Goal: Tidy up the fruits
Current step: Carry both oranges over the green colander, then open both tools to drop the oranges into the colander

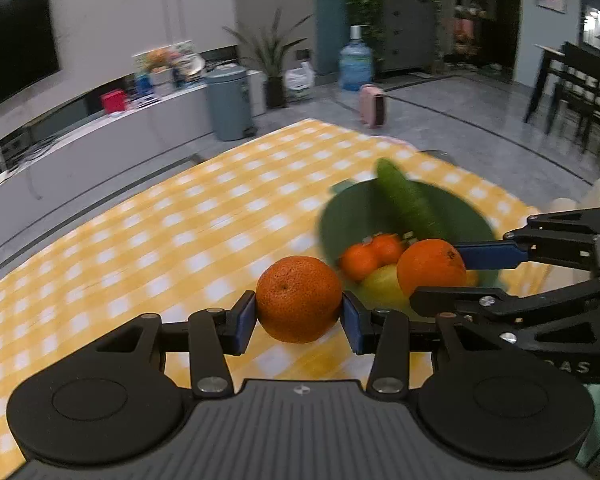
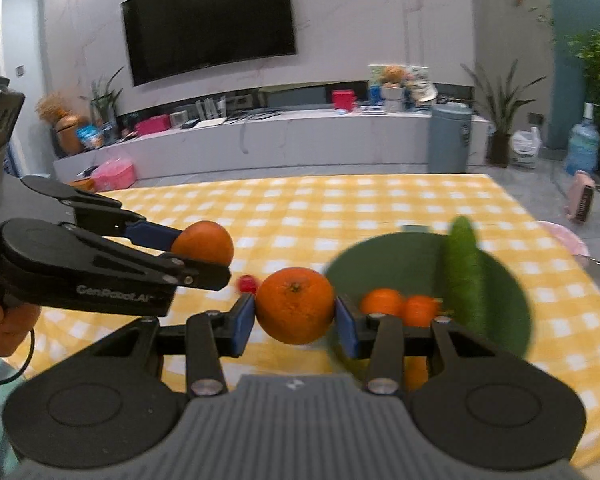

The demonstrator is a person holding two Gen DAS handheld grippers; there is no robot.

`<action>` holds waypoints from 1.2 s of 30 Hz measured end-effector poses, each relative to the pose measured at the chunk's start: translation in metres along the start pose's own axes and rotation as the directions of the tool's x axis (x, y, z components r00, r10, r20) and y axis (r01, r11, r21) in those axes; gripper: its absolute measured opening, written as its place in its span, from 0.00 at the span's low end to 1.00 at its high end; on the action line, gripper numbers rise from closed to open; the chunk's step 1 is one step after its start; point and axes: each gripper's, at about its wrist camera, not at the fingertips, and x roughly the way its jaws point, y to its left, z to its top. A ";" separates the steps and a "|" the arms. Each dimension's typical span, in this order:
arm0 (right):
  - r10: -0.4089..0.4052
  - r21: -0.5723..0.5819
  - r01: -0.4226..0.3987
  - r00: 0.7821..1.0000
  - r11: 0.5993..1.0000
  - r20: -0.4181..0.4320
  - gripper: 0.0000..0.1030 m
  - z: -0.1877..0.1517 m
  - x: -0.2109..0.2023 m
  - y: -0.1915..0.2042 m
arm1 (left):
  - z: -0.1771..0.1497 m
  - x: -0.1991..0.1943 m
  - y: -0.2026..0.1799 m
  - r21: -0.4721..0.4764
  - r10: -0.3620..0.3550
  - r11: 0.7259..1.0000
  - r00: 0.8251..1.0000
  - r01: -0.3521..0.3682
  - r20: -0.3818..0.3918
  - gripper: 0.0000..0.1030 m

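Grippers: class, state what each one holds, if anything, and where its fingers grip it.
The left gripper clamps an orange across its sides; the right gripper clamps another orange likewise.

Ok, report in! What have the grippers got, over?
Left gripper shut on an orange. Right gripper shut on another orange. Green bowl ahead holds tangerines and a cucumber. Nothing blocking.

The table (image 2: 340, 208) had a yellow-and-white checked cloth over it. A green bowl (image 2: 384, 260) sat right on the cloth toward the right side, and a small red thing (image 2: 247, 283), too blurry to identify, lay just left of it.
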 end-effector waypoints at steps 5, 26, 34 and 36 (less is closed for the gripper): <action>-0.061 0.041 0.062 0.998 0.997 -0.009 0.40 -0.002 -0.006 -0.036 | 0.019 0.022 -0.023 0.020 -0.049 0.999 0.999 0.049 -0.014 0.49; -0.037 0.092 0.051 0.988 0.994 -0.150 0.40 -0.003 0.074 -0.087 | 0.047 0.110 -0.034 0.102 -0.048 0.992 0.971 0.074 -0.235 0.49; -0.024 0.097 0.040 0.986 0.994 -0.165 0.40 -0.002 0.081 -0.091 | 0.049 0.122 -0.033 0.076 -0.063 0.993 0.964 0.085 -0.260 0.49; -0.019 0.109 0.038 0.986 0.993 -0.166 0.41 -0.003 0.081 -0.092 | 0.049 0.125 -0.033 0.067 -0.065 0.994 0.962 0.086 -0.265 0.49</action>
